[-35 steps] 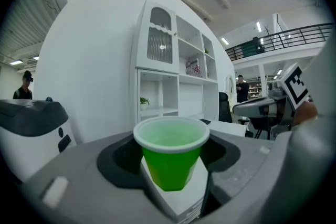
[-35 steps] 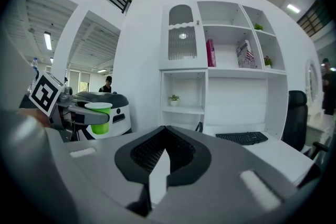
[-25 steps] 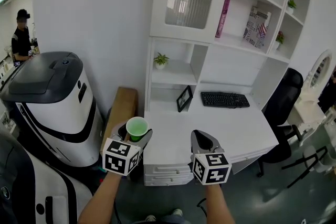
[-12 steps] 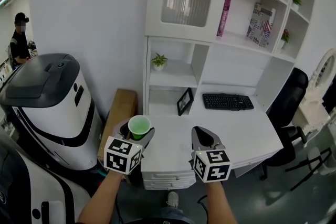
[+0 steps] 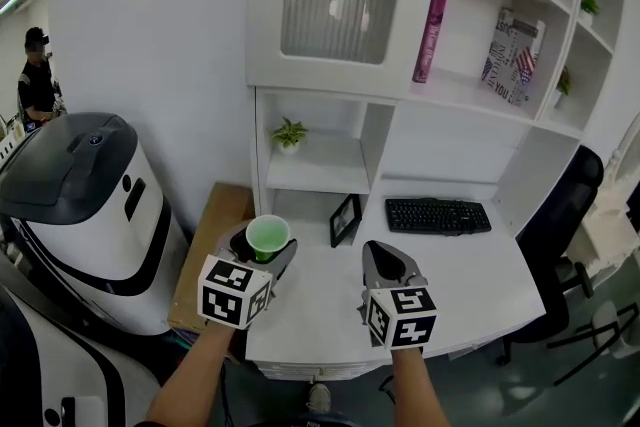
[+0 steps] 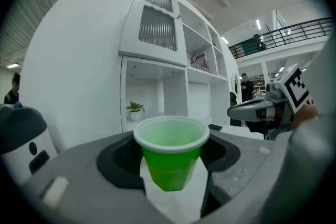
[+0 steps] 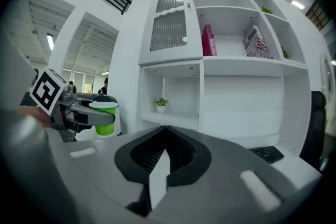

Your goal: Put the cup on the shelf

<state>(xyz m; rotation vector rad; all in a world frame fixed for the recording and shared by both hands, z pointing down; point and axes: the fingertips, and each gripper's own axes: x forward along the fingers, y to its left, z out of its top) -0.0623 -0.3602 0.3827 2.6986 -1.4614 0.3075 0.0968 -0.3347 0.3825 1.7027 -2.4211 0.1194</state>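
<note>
A green plastic cup (image 5: pixel 268 237) (image 6: pixel 171 157) with a white rim stands upright in my left gripper (image 5: pixel 262 253), which is shut on it above the desk's left end. The right gripper view shows the cup (image 7: pixel 105 118) at its left, held in the left jaws. My right gripper (image 5: pixel 386 267) hovers over the desk's front, jaws closed together with nothing between them. The white shelf unit (image 5: pixel 330 165) (image 7: pixel 173 119) rises behind the desk; its low open shelf carries a small potted plant (image 5: pixel 290 134) (image 6: pixel 135 110) (image 7: pixel 161 104).
A black picture frame (image 5: pixel 346 219) and a keyboard (image 5: pixel 438 215) lie on the white desk (image 5: pixel 470 285). A pink book (image 5: pixel 431 30) and a printed book (image 5: pixel 512 42) stand on higher shelves. A large white-and-black machine (image 5: pixel 85 205) is at left, an office chair (image 5: pixel 560 215) at right, a person (image 5: pixel 35 85) far left.
The view has moved closer to the desk and shelf unit. Both grippers now hover over the desktop; the left one still carries the cup.
</note>
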